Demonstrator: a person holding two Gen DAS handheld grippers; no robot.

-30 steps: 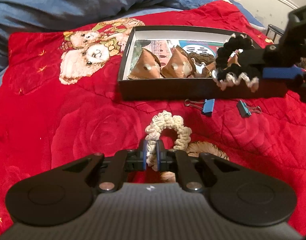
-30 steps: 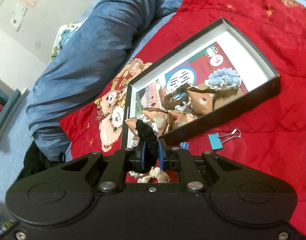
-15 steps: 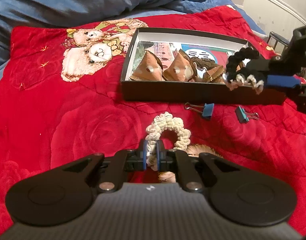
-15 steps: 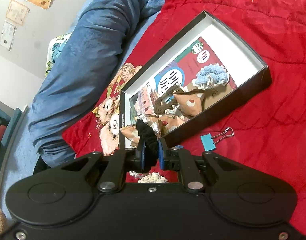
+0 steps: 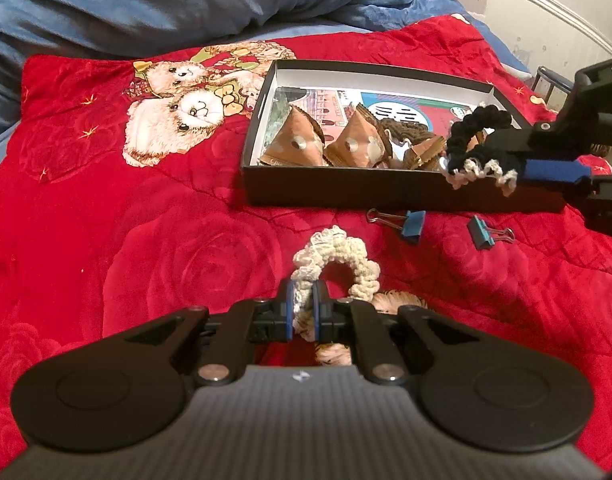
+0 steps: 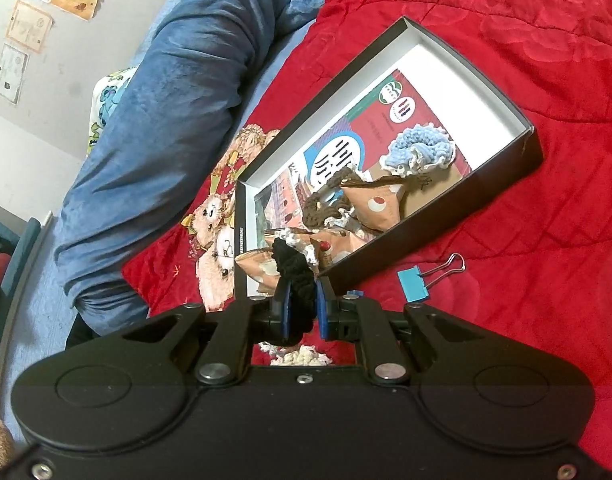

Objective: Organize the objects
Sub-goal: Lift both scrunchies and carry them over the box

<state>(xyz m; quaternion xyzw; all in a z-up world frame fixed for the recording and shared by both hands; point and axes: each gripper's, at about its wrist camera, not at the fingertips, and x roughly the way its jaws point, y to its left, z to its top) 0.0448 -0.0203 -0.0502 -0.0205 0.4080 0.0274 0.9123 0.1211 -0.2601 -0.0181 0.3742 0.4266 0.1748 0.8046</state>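
Observation:
My left gripper (image 5: 302,298) is shut on a cream crocheted scrunchie (image 5: 342,254) and holds it just above the red blanket. My right gripper (image 6: 301,300) is shut on a black scrunchie with a white edge (image 6: 291,260); in the left wrist view this scrunchie (image 5: 476,136) hangs over the near right rim of the black box (image 5: 346,190). The box (image 6: 502,172) holds brown triangular packets (image 5: 297,140), a brown scrunchie (image 6: 326,204) and a light blue scrunchie (image 6: 422,152).
Two blue binder clips (image 5: 410,224) (image 5: 482,232) lie on the red blanket in front of the box; one also shows in the right wrist view (image 6: 416,284). A tan scrunchie (image 5: 398,302) lies under my left gripper. A blue duvet (image 5: 185,4) is heaped behind.
My right gripper with the black scrunchie has risen a little over the box rim, and its jaws stand slightly wider. My left gripper stays shut on the cream scrunchie, almost unmoved.

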